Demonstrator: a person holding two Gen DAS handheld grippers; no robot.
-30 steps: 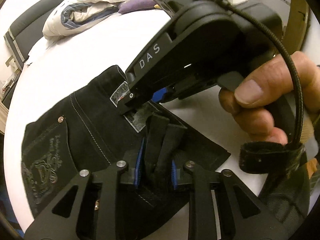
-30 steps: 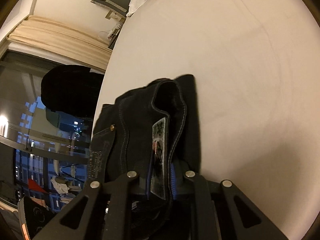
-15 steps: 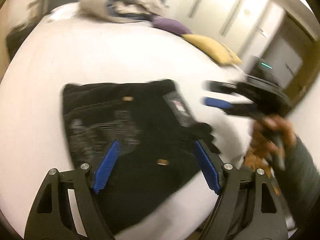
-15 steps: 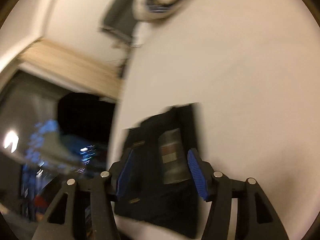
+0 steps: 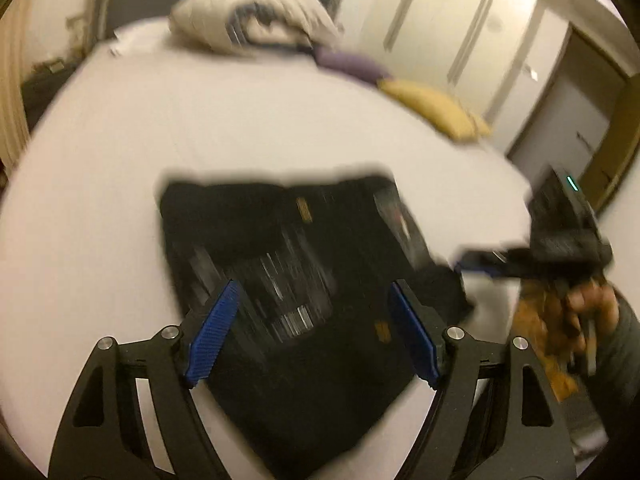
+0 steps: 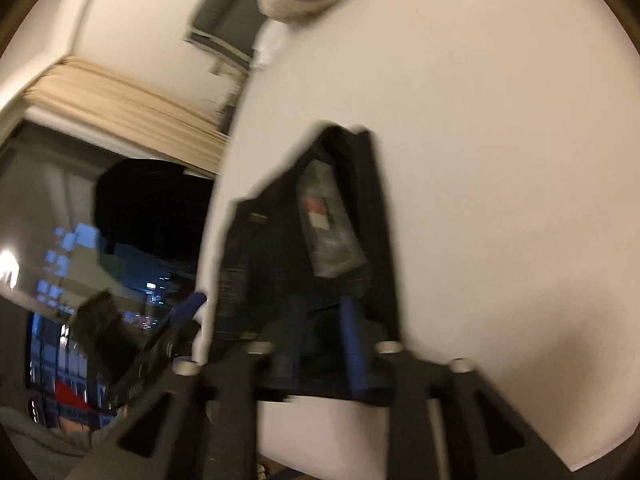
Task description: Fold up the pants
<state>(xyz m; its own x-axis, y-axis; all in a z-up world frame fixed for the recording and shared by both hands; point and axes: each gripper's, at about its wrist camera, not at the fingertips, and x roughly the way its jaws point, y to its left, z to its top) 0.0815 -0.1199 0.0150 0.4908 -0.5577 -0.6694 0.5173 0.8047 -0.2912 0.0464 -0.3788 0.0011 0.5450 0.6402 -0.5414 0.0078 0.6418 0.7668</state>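
The black pants (image 5: 288,292) lie folded into a compact stack on the white bed (image 5: 120,168), near its front edge. Motion blur smears the fabric, so the stitching and pocket print show only as pale streaks, and two small brass-coloured marks cannot be made out clearly. A grey patch (image 6: 328,224) with a red and white mark sits on the top layer toward the right side of the stack; its lettering is unreadable.

The left hand-held gripper (image 5: 312,340) hangs above the pants with its blue pads (image 5: 212,336) spread wide and nothing between them. In the right wrist view, the right hand-held gripper (image 6: 320,336) shows its blue pads close together, a narrow gap, over the near edge of the stack; blur hides whether any cloth is pinched, so I cannot tell. From the left view that same gripper is off to the right of the pants, a hand (image 5: 588,308) around it, both badly smeared.

Farther back on the bed lie a rolled duvet (image 5: 252,20), a purple pillow (image 5: 352,64) and a yellow pillow (image 5: 436,108).
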